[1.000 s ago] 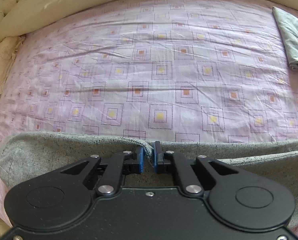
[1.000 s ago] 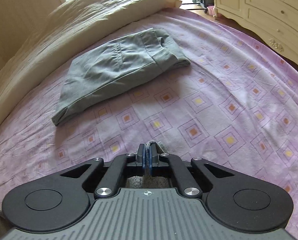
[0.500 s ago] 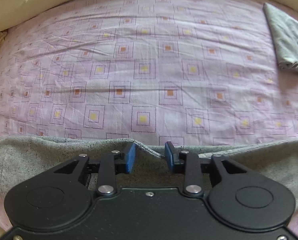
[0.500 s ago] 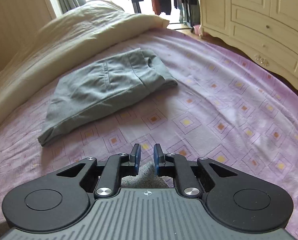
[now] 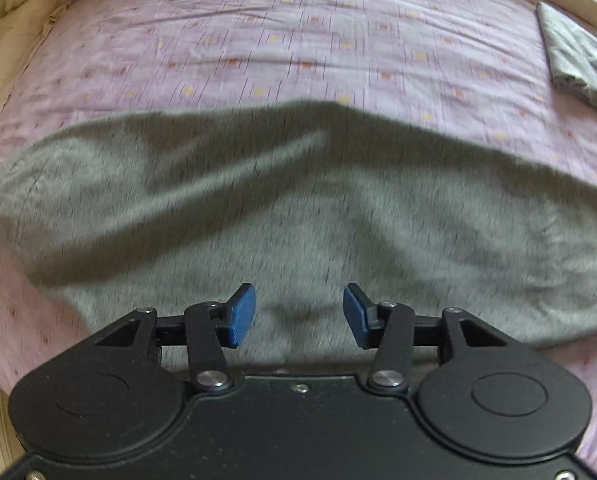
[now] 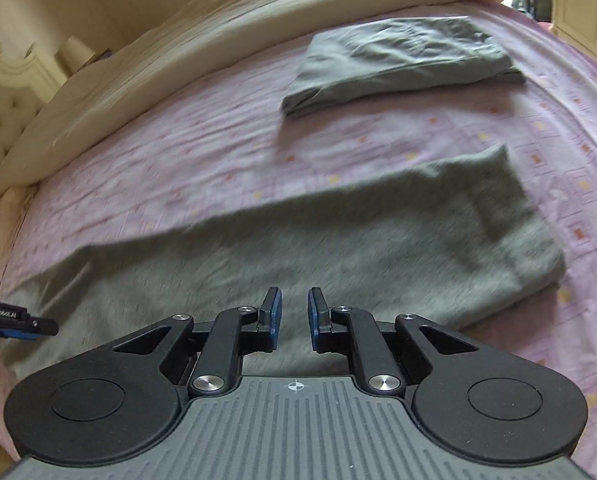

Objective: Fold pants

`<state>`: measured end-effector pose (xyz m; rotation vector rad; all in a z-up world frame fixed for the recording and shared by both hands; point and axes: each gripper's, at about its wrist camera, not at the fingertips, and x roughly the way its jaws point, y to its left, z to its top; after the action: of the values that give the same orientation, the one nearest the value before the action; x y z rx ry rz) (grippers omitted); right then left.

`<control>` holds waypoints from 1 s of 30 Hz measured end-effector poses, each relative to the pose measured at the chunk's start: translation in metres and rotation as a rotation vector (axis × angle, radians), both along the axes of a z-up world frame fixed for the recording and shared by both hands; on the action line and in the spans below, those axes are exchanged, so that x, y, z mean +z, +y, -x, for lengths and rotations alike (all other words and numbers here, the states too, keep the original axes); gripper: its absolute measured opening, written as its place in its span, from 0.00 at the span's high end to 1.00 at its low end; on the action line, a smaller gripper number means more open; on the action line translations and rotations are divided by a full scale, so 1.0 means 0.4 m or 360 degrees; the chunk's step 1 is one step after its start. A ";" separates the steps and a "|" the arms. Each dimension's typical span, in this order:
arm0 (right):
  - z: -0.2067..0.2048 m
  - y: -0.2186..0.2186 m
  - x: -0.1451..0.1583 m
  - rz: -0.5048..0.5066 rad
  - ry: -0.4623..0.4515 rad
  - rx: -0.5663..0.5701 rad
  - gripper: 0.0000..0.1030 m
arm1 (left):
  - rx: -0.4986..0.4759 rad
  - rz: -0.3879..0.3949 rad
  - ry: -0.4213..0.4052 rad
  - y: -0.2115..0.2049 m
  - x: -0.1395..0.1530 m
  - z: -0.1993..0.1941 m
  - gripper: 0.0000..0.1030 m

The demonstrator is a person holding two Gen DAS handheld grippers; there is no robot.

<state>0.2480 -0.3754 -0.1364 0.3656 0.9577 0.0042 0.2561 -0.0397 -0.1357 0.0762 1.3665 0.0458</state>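
Both tongs let go since 1 s ago — then each was pinched on the grey fabric edge, now the cloth lies flat ahead of them and the cams sit higher/back.

Left gripper: blue pads wide apart, nothing between, hovering just above the near edge of the grey sweatpants. Right gripper: pads parted narrower, also empty, over the near edge too. Left tool's tip is visible at the far left of the right cam.

Pants lie as a long band across the purple patterned bedsheet, directly in front of both tongs; the end fwd-right of the right gripper looks doubled over. Frames blurred, so seams/waistband not readable.

Second item — folded grey trousers — sits well beyond, fwd-right, near the cream duvet. Looks done, not this job.

Step, my read: lengthwise fold just laid down and released. Next prob needs re-grip at one end of the band, both corners, lift and carry over to the other end to halve it. Risk: grabbing top layer only, fold slides open.
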 end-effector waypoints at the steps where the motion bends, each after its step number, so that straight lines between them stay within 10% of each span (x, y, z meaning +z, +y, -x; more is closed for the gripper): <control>1: 0.008 0.028 -0.008 -0.0028 0.0023 0.0063 0.86 | -0.0017 -0.0024 0.0021 0.001 -0.011 0.025 0.46; 7: 0.009 0.209 -0.013 -0.0040 0.0062 0.0451 0.86 | -0.0022 -0.0132 0.0095 0.045 -0.058 0.124 0.46; 16: -0.035 0.483 -0.009 0.0177 -0.0016 0.1083 0.77 | 0.0454 -0.0201 0.0186 0.271 -0.110 0.079 0.46; 30: -0.023 0.687 -0.102 0.0760 -0.0130 0.1561 0.76 | 0.0622 -0.0119 0.0250 0.404 -0.129 0.084 0.38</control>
<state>0.2571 -0.1007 -0.1771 -0.5620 0.9423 0.6666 0.2224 0.1219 -0.1871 -0.1283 1.5203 0.4265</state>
